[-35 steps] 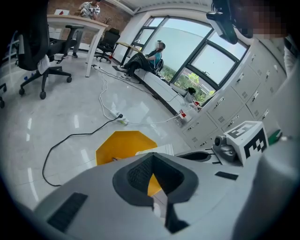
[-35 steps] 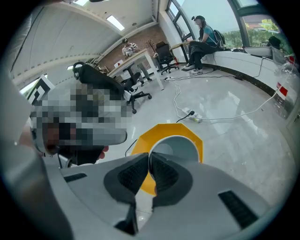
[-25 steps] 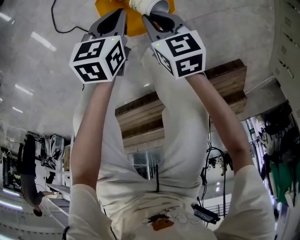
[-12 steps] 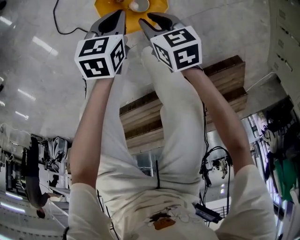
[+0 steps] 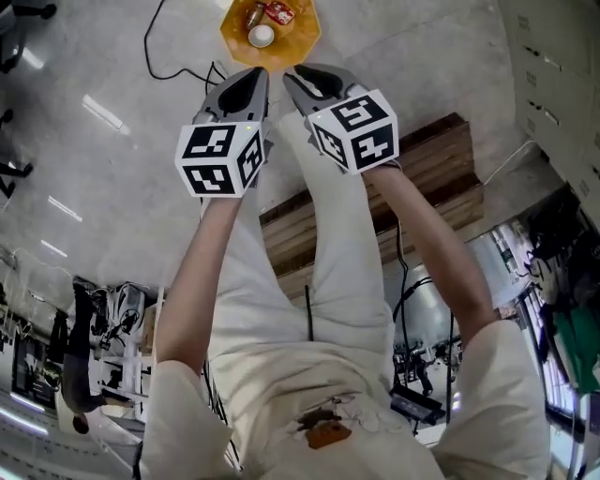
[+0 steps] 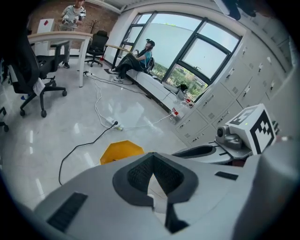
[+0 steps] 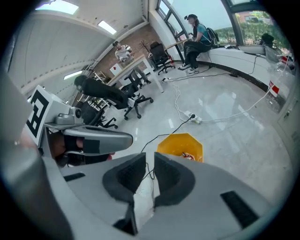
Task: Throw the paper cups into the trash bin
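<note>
A yellow trash bin [image 5: 270, 28] stands on the grey floor at the top of the head view. Inside it lie a white paper cup [image 5: 261, 36] and a red wrapper [image 5: 278, 12]. My left gripper [image 5: 251, 80] and right gripper [image 5: 305, 77] are side by side just short of the bin, pointing at it. The left gripper [image 6: 152, 157] is shut, its pads meeting at the tips with nothing in them. On the right gripper [image 7: 150, 157] a narrow gap shows between the pads, nothing is between them, and the jaws are closing. The bin [image 7: 180, 144] lies ahead of both.
A black cable [image 5: 178, 70] runs over the floor left of the bin, and a power strip [image 7: 194, 120] lies beyond it. A wooden pallet [image 5: 441, 178] is at my right, cabinets [image 5: 562, 94] further right. Office chairs [image 6: 37, 89], desks and seated people are farther off.
A second ago my right gripper held the paper cup over the bin. The cup now lies in the bin, the right jaws have parted, and both grippers have drawn back from the bin.
</note>
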A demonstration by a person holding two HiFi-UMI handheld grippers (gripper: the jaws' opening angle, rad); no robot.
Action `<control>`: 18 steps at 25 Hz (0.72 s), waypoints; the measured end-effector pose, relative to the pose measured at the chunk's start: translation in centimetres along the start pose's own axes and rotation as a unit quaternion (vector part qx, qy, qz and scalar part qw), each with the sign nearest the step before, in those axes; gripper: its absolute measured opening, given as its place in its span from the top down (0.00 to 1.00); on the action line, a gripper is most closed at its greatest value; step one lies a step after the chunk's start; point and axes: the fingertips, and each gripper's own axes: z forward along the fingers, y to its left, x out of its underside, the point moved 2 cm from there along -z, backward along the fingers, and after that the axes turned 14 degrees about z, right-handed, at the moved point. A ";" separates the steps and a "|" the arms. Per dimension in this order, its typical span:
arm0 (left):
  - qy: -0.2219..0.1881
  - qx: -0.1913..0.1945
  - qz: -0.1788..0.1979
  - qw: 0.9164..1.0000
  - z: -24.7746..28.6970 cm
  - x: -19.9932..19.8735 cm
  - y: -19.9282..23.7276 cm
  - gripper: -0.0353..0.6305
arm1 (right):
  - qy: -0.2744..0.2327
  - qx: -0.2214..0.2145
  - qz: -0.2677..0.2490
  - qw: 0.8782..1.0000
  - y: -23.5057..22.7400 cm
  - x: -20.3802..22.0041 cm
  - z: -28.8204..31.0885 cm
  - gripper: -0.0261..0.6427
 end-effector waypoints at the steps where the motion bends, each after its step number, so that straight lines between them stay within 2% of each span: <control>1: -0.002 0.003 0.000 1.000 -1.0 -0.8 -1.1 0.94 | -0.002 -0.002 0.005 1.000 0.5 -0.3 -1.5 0.91; 5: -0.013 0.014 0.014 1.000 -6.8 -4.9 -4.9 0.94 | -0.025 -0.026 0.053 0.998 4.1 -1.8 -7.7 0.92; 8: -0.033 0.010 0.034 0.999 -12.2 -7.4 -8.1 0.94 | -0.048 -0.029 0.044 0.997 7.5 -2.0 -12.9 0.92; 13: -0.053 0.007 0.046 0.998 -18.7 -11.1 -15.0 0.94 | -0.073 -0.057 0.054 0.994 11.0 -2.0 -22.7 0.92; 18: -0.074 0.012 0.053 0.996 -24.1 -14.2 -18.6 0.94 | -0.094 -0.084 0.021 0.992 15.8 -3.8 -29.0 0.92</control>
